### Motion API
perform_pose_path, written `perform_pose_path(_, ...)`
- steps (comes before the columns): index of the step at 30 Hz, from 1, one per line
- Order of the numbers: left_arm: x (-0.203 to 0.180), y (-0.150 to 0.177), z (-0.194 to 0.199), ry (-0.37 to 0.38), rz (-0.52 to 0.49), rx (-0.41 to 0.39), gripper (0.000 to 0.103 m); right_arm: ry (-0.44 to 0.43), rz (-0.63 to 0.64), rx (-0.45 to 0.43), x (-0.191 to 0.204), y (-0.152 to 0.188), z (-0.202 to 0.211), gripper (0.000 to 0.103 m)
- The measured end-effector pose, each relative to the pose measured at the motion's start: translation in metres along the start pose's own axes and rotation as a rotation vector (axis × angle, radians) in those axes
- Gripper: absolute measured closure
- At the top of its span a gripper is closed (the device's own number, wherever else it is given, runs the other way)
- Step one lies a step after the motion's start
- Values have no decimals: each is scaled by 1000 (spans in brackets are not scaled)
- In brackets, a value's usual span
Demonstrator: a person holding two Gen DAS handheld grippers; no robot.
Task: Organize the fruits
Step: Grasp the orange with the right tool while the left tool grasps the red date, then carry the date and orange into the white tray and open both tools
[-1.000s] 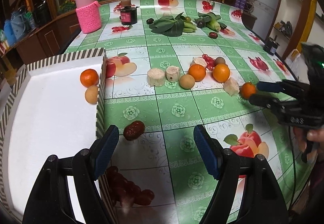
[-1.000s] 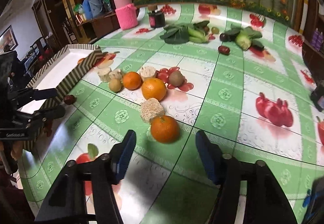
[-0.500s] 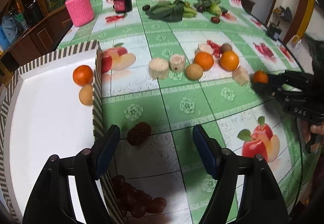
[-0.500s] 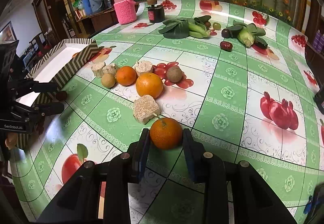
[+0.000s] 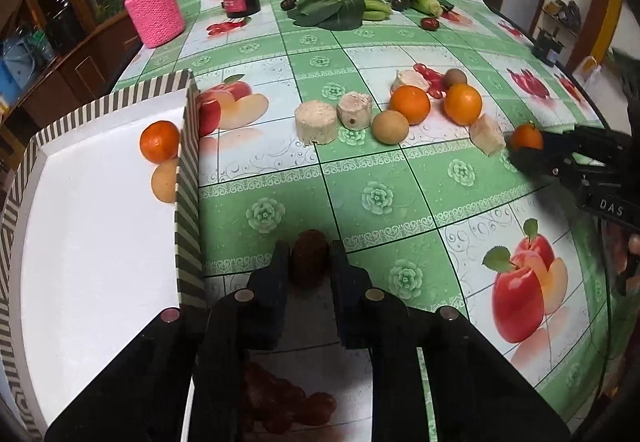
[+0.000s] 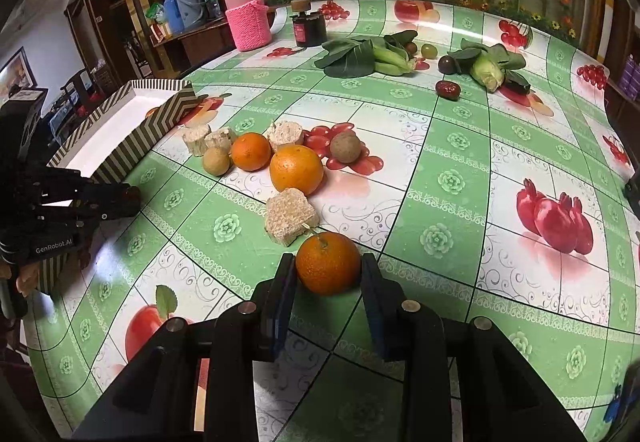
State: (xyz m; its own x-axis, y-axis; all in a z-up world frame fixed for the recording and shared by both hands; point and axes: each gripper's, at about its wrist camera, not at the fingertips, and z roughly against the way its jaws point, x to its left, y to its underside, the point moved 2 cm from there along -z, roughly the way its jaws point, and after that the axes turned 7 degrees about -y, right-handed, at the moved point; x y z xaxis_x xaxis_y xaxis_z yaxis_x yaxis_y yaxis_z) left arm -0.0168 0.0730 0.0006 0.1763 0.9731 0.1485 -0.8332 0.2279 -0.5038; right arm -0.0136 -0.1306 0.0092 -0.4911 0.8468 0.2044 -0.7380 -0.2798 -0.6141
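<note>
Red date [image 5: 309, 257] on the tablecloth [image 5: 376, 198] just beside the striped tray [image 5: 188, 202], clamped between the pads of the left gripper [image 5: 309, 262], whose jaws have just closed. Tangerine [image 6: 328, 262] beside a pale food block [image 6: 290, 217], gripped by the right gripper [image 6: 329, 282]. Tray holds a second tangerine [image 5: 159, 141].

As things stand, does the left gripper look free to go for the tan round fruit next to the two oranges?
Probably not yet: the left gripper, its jaws just closed, is shut on the dark red date. The tablecloth between it and the tan round fruit lies bare, so only its load hinders it.
</note>
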Motion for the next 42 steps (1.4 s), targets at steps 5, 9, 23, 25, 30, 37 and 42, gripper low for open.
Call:
perform_pose_path(5, 2, -1, 11, 20, 45, -28, 86, 5, -19, -17, 0, 1, 8, 70)
perform_pose_path(9, 5, -2, 26, 39, 76, -63, 86, 4, -30, -49, 3, -1, 20, 70)
perform_pose_path(23, 34, -1, 63, 13, 153, -134, 86, -46, 8, -97, 43, -16, 38, 70)
perform_pose_path(25, 39, -1, 65, -3, 163, -141, 86, -60, 18, -99, 51, -20, 37, 70)
perform_pose_path(30, 53, 0, 71, -40, 182, -153, 86, -95, 42, -99, 71, -27, 34, 71)
perform_pose_path(37, 78, 2, 71, -99, 217, -154, 86, -134, 83, -94, 102, -43, 23, 71)
perform_pose_path(42, 97, 2, 69, -139, 235, -150, 86, -160, 116, -91, 122, -55, 14, 71)
